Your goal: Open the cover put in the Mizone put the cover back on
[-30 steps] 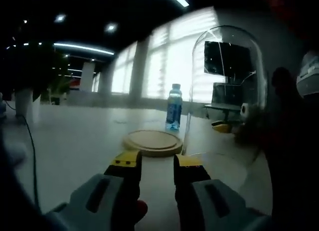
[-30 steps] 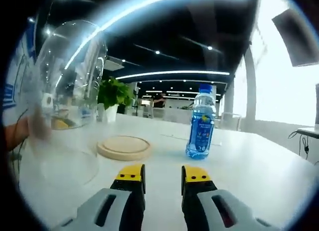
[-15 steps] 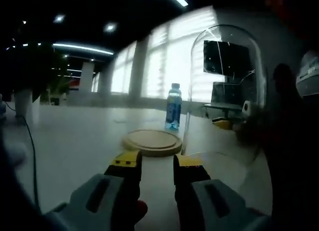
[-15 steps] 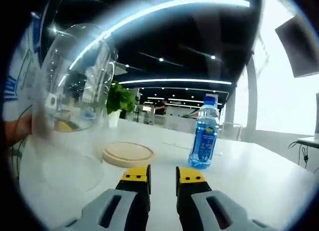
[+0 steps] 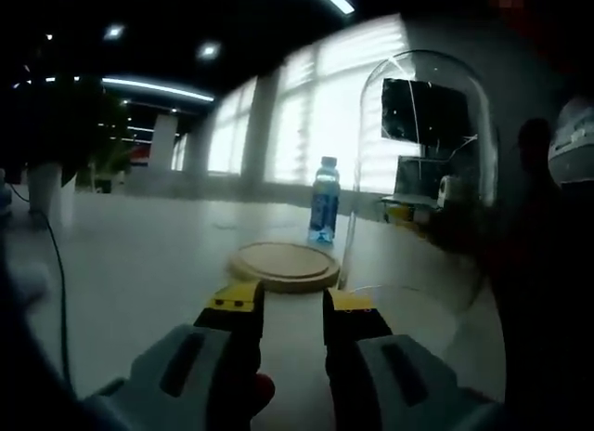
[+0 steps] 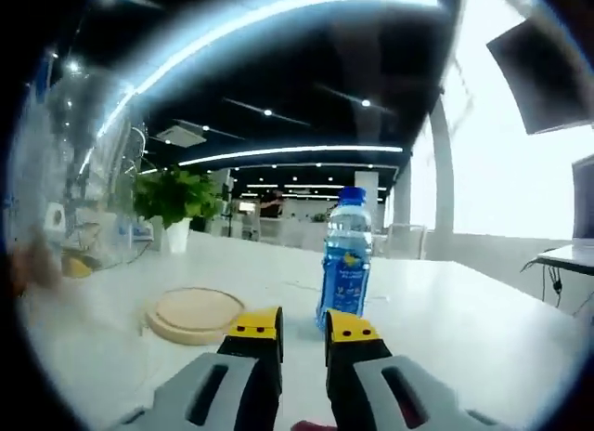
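A blue Mizone bottle [image 6: 344, 254] stands upright on the white table just beyond my right gripper [image 6: 303, 324], whose jaws are open a narrow gap with nothing between them. The round wooden base [image 6: 195, 312] lies to the bottle's left. The clear glass dome cover [image 6: 74, 189] stands at the far left, off the base. In the left gripper view my left gripper [image 5: 290, 299] is open and empty near the table. The wooden base [image 5: 283, 264] lies just ahead of it, and the glass dome [image 5: 422, 171] stands right of it, its rim beside the right jaw. The bottle [image 5: 323, 201] stands further back.
A potted plant [image 6: 172, 197] stands at the back of the table [image 6: 464, 329]. A dark cable [image 5: 58, 264] runs across the table on the left, near a white pot [image 5: 42, 189]. A person's dark sleeve [image 5: 548, 264] is at the right.
The right gripper view has swung toward the bottle, which is now nearer and centred; the dome has slid to its left edge. The right jaws have narrowed. The left gripper has stayed still.
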`<state>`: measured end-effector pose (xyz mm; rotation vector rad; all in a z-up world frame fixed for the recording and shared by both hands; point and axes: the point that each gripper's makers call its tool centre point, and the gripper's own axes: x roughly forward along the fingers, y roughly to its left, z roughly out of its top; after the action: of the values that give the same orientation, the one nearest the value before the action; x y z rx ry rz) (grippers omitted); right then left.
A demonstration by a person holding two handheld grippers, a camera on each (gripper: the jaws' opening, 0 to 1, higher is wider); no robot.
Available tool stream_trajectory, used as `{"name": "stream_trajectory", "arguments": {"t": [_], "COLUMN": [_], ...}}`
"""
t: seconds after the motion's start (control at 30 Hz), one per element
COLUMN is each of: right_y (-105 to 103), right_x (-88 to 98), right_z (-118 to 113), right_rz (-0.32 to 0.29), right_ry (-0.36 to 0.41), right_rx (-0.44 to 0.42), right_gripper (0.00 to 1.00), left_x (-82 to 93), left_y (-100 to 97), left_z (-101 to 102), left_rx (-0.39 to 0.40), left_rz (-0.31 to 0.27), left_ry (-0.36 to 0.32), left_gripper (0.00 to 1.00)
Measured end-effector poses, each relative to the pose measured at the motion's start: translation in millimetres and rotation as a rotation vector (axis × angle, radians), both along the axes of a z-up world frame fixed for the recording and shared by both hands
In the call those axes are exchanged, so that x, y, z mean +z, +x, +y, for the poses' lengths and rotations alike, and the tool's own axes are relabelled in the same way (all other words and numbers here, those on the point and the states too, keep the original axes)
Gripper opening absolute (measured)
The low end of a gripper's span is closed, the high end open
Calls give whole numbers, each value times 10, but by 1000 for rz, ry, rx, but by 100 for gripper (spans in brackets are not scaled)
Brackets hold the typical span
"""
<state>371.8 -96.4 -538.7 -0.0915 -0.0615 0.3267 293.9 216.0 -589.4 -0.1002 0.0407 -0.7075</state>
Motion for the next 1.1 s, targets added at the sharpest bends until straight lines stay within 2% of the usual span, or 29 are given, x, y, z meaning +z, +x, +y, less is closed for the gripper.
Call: {"name": "stream_trajectory", "arguments": {"t": [0.03, 0.2, 0.27, 0.33, 0.4, 0.7, 0.97, 1.1], "right_y": [37, 283, 374, 488, 579, 844, 1159, 1300], "right_x": [27, 186, 254, 318, 364, 615, 837, 888], "right_z": [-2, 4, 6, -6, -29, -41, -41, 16], "right_rz": [-2, 2, 1, -2, -8, -51, -49, -36], "right_ry": [2, 33, 49, 54, 29, -14, -1, 6], "right_rx": [-1, -2, 5, 11, 4, 1, -24, -24], "right_gripper": [3, 2, 3, 10, 17, 18, 23, 23], "left_x": [-3, -2, -3, 0, 4, 22, 10, 6], "left_y": [-1, -4, -3, -1, -1, -12, -13, -14], "left_z": [-3, 0, 3, 11, 16, 19, 2, -3], "left_rx": [-1, -1, 0, 2, 2, -13, -20, -22], "left_rz": [1, 2, 3, 4, 5, 11, 16, 16], "left_ry": [1, 0, -1, -5, -10, -38, -34, -30], "left_gripper": [19, 19, 19, 19, 19, 19, 19, 19]}}
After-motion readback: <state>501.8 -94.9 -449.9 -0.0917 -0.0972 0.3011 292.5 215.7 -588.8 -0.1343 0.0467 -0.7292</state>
